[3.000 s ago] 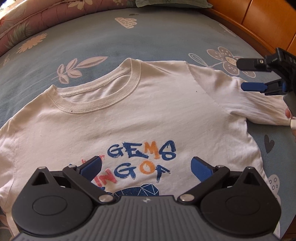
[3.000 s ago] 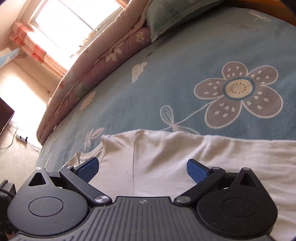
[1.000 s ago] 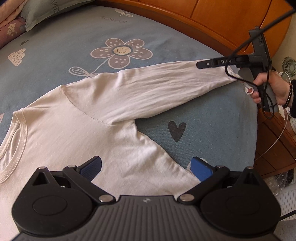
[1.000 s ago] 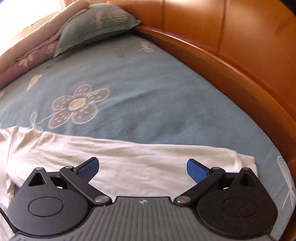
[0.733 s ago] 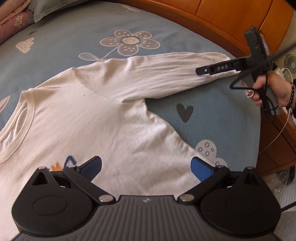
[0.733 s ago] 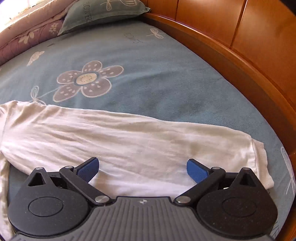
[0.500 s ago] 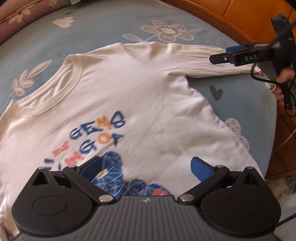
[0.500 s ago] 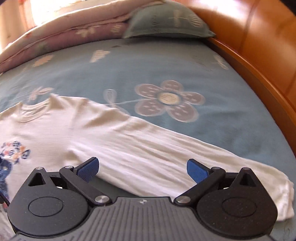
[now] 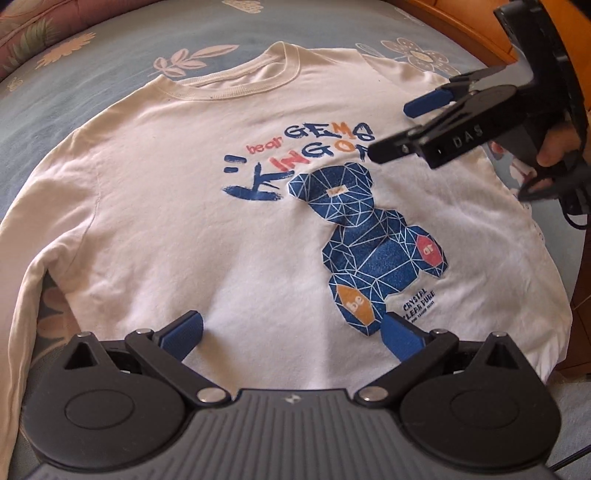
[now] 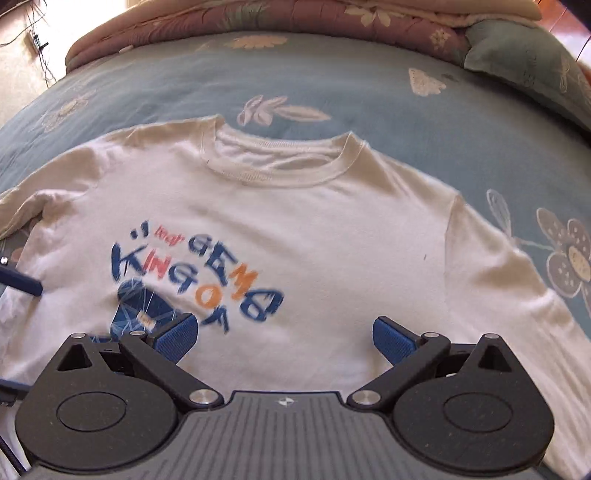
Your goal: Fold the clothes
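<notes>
shirt (image 9: 184, 206): white, blue faceted bear print, blue/orange/red lettering | sheet (image 10: 332, 81): blue-grey, pale flowers, leaves | quilt (image 10: 258, 18): mauve floral | gripper pads (image 9: 183, 334): blue, black arms | bed frame (image 9: 480, 48): orange wood

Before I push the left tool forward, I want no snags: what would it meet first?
Probably the shirt: its open fingers point along the white front, beside the bear print. Height above the cloth is unclear.

Blue floral bedsheet (image 10: 369, 92); folded quilt (image 10: 258, 18) (mauve, flowered) behind; wooden bed frame (image 9: 461, 22); sunlit.
</notes>
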